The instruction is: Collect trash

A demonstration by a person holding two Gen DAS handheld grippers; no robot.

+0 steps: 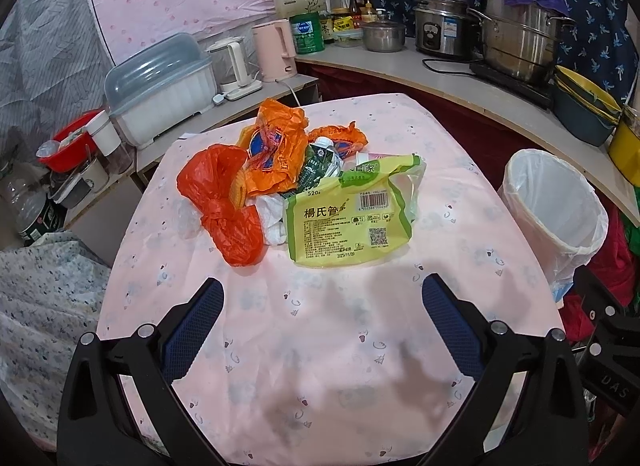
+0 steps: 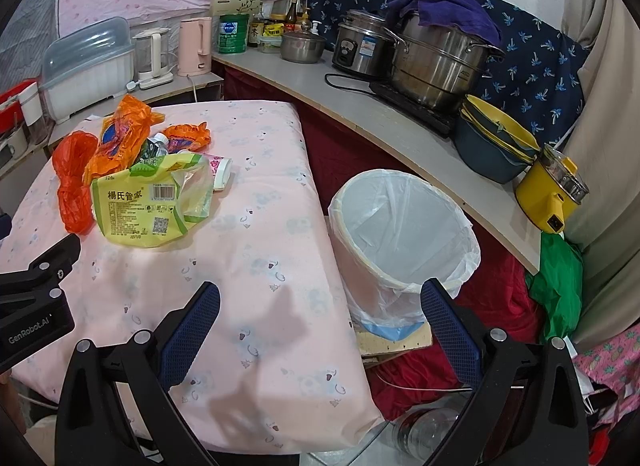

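Note:
A pile of trash lies on the pink table [image 1: 320, 346]: a yellow-green food bag [image 1: 344, 217], a red plastic bag [image 1: 224, 201], orange wrappers [image 1: 272, 145] and a crushed bottle [image 1: 320, 161]. In the right wrist view the same yellow-green bag [image 2: 140, 201], red bag [image 2: 72, 185] and orange wrappers [image 2: 124, 129] sit at the left. A white-lined trash bin [image 1: 556, 213] stands right of the table, also in the right wrist view [image 2: 404, 242]. My left gripper [image 1: 322, 326] is open and empty, near the pile. My right gripper [image 2: 320, 326] is open and empty over the table's right edge.
A counter [image 2: 400, 137] curves behind with steel pots [image 2: 436, 61], a rice cooker [image 2: 360, 45], stacked bowls [image 2: 492, 141] and a yellow pot [image 2: 552, 189]. Kettles [image 1: 276, 49] and a dish box [image 1: 160, 85] stand at the back left. An empty bottle [image 2: 424, 430] lies on the floor.

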